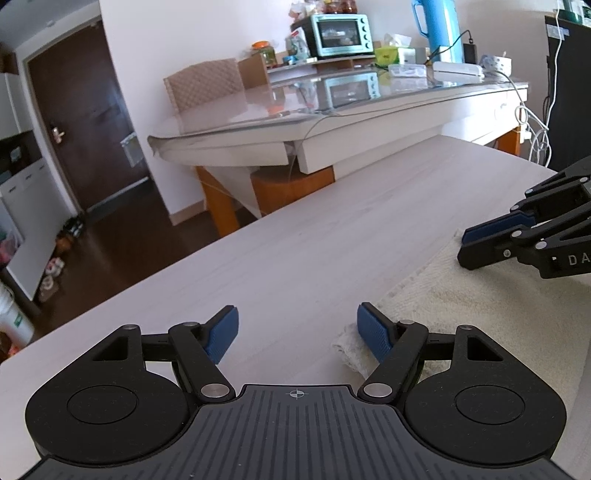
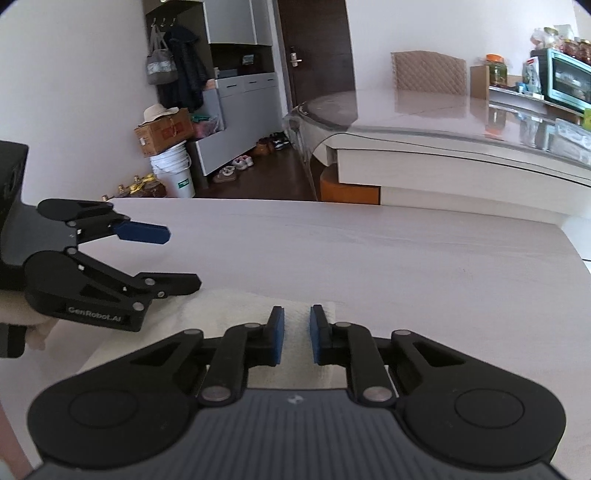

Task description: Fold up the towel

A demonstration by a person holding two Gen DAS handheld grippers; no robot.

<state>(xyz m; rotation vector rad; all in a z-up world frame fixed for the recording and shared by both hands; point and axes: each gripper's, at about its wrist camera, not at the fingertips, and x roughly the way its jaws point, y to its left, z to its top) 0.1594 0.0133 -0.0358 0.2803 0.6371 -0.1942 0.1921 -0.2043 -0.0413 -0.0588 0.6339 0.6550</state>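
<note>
A cream towel (image 1: 461, 306) lies flat on the pale wooden table (image 1: 295, 240), at the right of the left wrist view. My left gripper (image 1: 297, 332) is open wide, and its right finger sits just beside the towel's rumpled near corner (image 1: 347, 347). Nothing is between its pads. My right gripper (image 2: 297, 332) hovers low over the towel (image 2: 240, 306) with its pads only a narrow gap apart, and bare cloth shows through the gap. The right gripper (image 1: 463, 247) rests at the towel's far edge, and the left gripper (image 2: 177, 258) is spread open on the left.
A glass-topped table (image 1: 332, 110) stands just beyond the wooden one, carrying a teal oven (image 1: 340, 35), a blue jug (image 1: 437, 26) and cables. A chair (image 1: 203, 83), a dark door (image 1: 81, 122) and shoes on the floor lie further off.
</note>
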